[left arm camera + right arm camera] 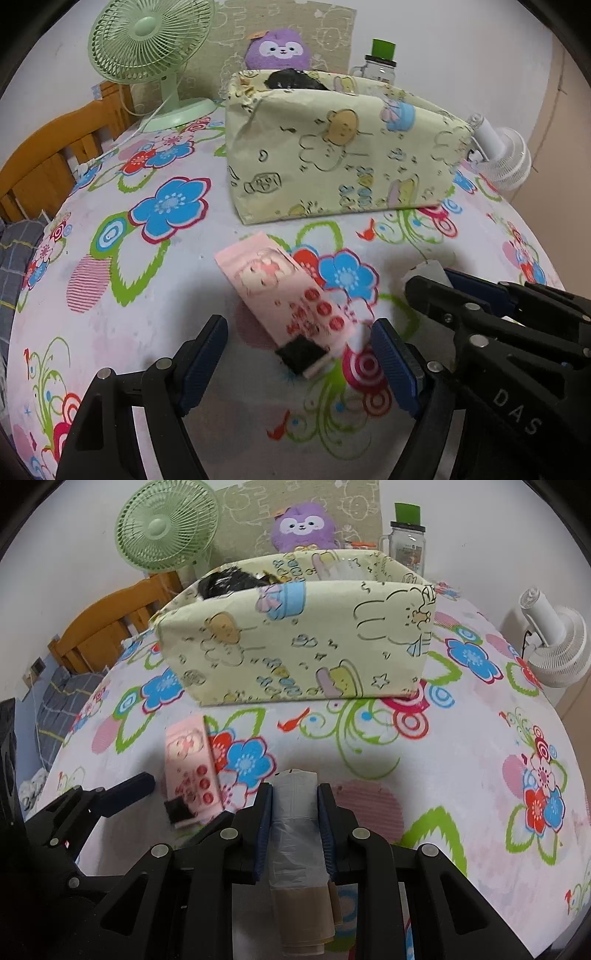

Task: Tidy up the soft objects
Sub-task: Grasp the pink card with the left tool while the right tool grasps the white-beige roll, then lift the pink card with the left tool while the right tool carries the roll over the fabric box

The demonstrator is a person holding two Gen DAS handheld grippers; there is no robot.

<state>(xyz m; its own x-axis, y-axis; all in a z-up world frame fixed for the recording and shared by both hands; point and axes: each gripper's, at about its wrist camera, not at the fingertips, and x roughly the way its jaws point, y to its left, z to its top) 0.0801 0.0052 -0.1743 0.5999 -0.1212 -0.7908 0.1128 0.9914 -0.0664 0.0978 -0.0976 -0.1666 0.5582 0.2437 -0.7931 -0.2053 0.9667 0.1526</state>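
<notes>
A pink flat packet [286, 291] with a black end lies on the flowered tablecloth [147, 295]. My left gripper [299, 349] is open, its fingers on either side of the packet's near end. The packet also shows in the right wrist view [192, 764]. My right gripper [295, 805] is shut on a roll of white plastic bags [295, 830] and holds it just above the cloth. A yellow cartoon-print fabric bin [332, 147] stands behind, also in the right wrist view [295, 635], with a black soft item [229, 579] inside.
A green desk fan [147, 48] stands at the back left. A purple plush toy [303, 526] and a clear jar with a green lid [406, 535] stand behind the bin. A white fan [554, 642] is at the right edge. A wooden chair [55, 147] is at the left.
</notes>
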